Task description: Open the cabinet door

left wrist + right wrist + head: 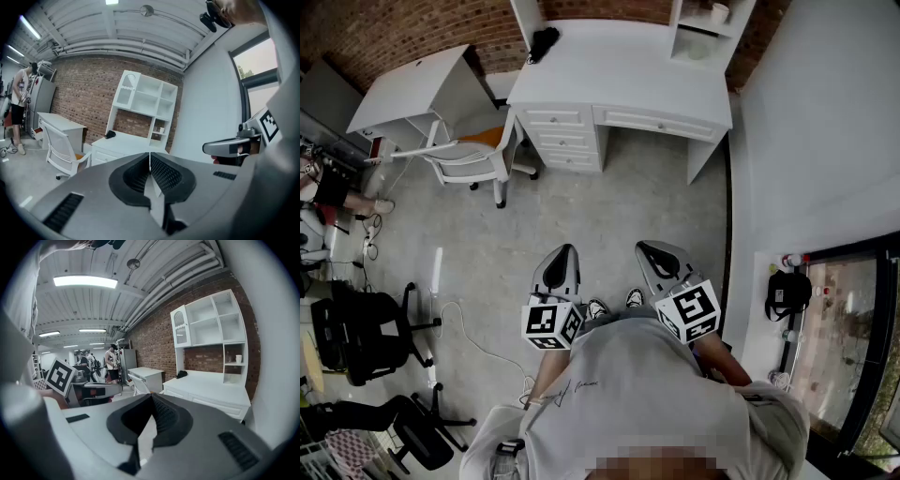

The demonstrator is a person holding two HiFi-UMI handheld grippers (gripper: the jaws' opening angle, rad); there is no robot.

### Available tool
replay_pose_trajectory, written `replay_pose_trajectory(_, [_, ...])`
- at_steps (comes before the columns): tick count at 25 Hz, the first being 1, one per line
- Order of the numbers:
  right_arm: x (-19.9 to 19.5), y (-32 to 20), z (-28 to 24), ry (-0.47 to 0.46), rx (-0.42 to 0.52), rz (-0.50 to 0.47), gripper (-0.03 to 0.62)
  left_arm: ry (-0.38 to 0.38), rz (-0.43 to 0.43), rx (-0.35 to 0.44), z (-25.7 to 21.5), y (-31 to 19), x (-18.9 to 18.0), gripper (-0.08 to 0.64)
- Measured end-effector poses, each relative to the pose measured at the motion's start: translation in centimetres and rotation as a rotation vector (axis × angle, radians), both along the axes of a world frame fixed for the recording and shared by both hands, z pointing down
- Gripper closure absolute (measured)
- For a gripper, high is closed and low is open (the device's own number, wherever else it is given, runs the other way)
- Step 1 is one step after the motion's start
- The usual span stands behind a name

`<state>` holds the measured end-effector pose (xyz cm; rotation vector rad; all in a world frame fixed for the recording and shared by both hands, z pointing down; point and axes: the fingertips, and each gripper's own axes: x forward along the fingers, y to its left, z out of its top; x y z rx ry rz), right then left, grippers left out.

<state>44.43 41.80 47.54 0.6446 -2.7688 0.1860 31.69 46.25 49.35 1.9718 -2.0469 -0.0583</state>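
Left gripper (563, 251) and right gripper (649, 248) both closed, empty, facing one hutch desk (619, 75).

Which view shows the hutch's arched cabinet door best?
Left gripper view: the arched cabinet door faces the camera almost squarely, upper left of the hutch. Right gripper view shows it obliquely. Head view sees only the hutch's top, not the door.
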Motion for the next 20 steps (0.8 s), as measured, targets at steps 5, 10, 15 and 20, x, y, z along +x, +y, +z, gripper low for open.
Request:
replay_pose_trajectory(5, [0.2, 0.1, 0.3, 0.011, 0.005, -0.029, 0.569, 0.000, 0.003, -0.010, 0.2, -0.4, 0.6, 0.540])
replay_pose_trajectory(10, [0.6, -0.3, -0.1, 0.003, 0.036, -0.075, 0.568, -0.012, -0.013, -0.014, 0.0, -1.2, 1.1, 0.540])
replay_pose_trajectory(15, [1.6, -1.2, -0.1, -0.059, -0.021, -0.098, 0.568, -0.024, -0.043, -0.016, 0.2, -1.9, 2.1, 0.540])
replay_pose_trajectory(20, [1.6, -2.1, 0.3, -0.059, -0.023, -0.115, 0.566, 0.000, -0.077, -0.027, 1.0, -2.6, 2.4, 0.540])
